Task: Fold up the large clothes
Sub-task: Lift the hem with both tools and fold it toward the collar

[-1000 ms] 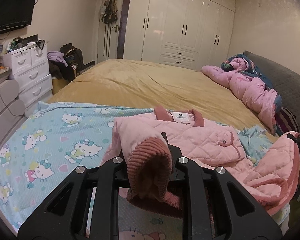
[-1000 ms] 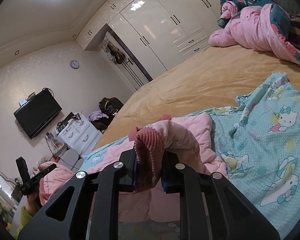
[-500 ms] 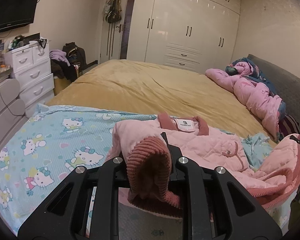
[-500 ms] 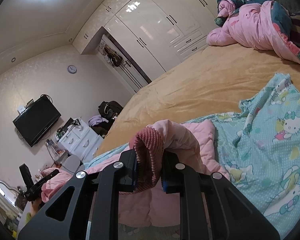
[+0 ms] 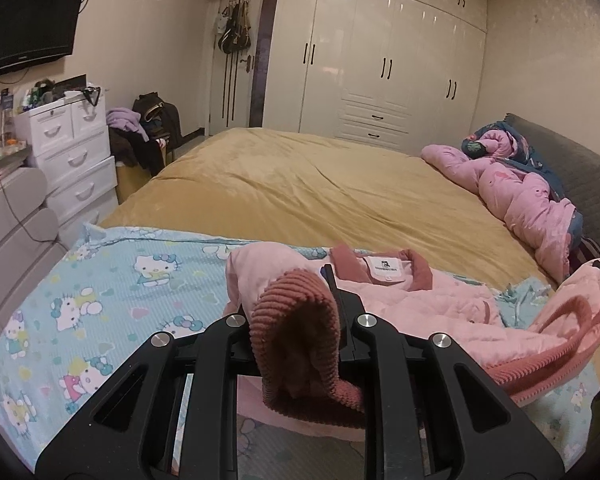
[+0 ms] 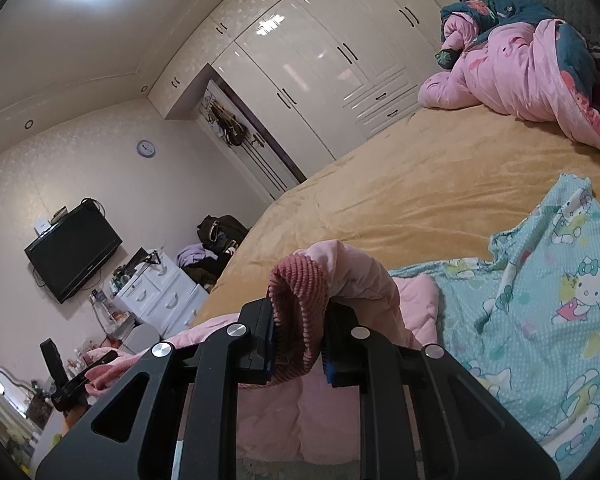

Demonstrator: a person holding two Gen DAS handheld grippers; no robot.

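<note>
A pink quilted jacket [image 5: 420, 304] with dark pink ribbed collar and cuffs lies on a blue cartoon-cat sheet [image 5: 112, 292] on the bed. My left gripper [image 5: 296, 320] is shut on one ribbed sleeve cuff [image 5: 296, 312] and holds it above the sheet. My right gripper [image 6: 298, 328] is shut on the other ribbed sleeve cuff [image 6: 300, 300], lifted above the jacket [image 6: 404, 292]. The left gripper also shows at the far left of the right wrist view [image 6: 66, 384]. The blue sheet shows there too [image 6: 540, 320].
The bed has a mustard cover [image 5: 300, 184]. A pink and blue duvet [image 5: 516, 188] is bunched by the grey headboard [image 5: 580, 172]. White drawers [image 5: 68, 156] stand left of the bed, white wardrobes [image 5: 380, 68] behind it, a TV [image 5: 24, 20] on the wall.
Both grippers have risen and pulled back a little with the cuffs held, so the sleeves are lifted higher and the jacket body sits lower in both views.
</note>
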